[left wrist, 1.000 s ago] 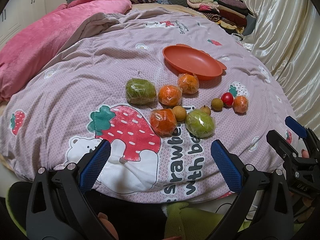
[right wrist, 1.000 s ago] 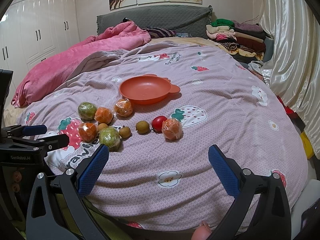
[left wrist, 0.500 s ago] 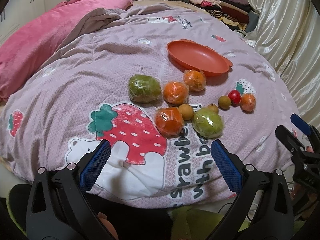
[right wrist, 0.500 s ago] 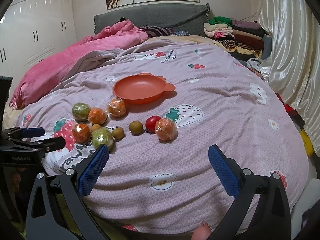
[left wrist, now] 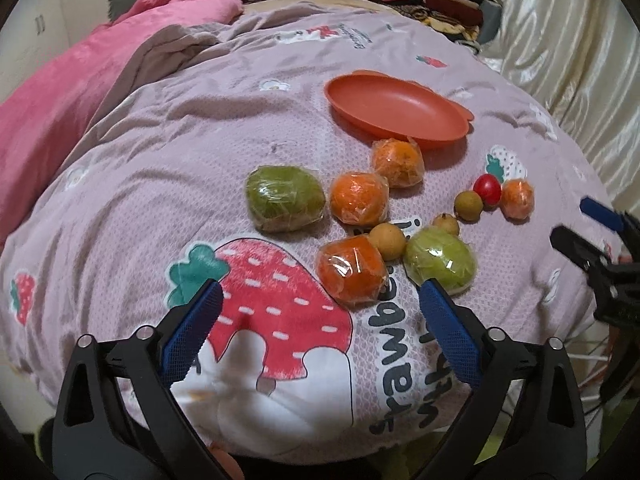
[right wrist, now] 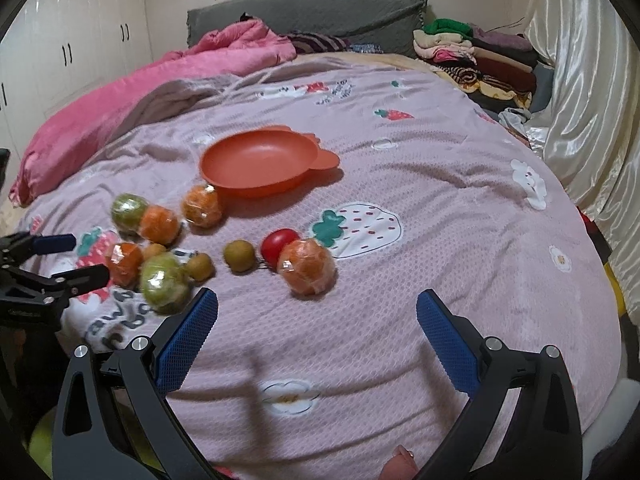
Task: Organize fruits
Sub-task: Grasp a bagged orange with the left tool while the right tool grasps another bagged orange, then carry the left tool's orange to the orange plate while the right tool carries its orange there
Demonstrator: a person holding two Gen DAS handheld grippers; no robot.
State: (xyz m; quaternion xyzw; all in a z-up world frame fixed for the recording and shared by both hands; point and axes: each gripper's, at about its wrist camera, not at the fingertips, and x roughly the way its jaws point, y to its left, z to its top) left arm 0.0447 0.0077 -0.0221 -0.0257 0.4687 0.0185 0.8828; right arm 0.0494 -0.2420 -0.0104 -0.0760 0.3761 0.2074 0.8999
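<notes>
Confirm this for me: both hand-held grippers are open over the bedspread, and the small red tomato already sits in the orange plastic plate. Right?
Not quite. The small red tomato is not in the orange plastic plate; it lies on the pink bedspread between a small brown fruit and a wrapped orange, as the right wrist view shows. The plate holds nothing. Both hand-held grippers, left and right, are open.

Two low wrist views across the bed

Left view faces the fruits (left wrist: 352, 276) closely; right view sits further right. Both share the orange plate (left wrist: 396, 106) (right wrist: 256, 160).
</notes>
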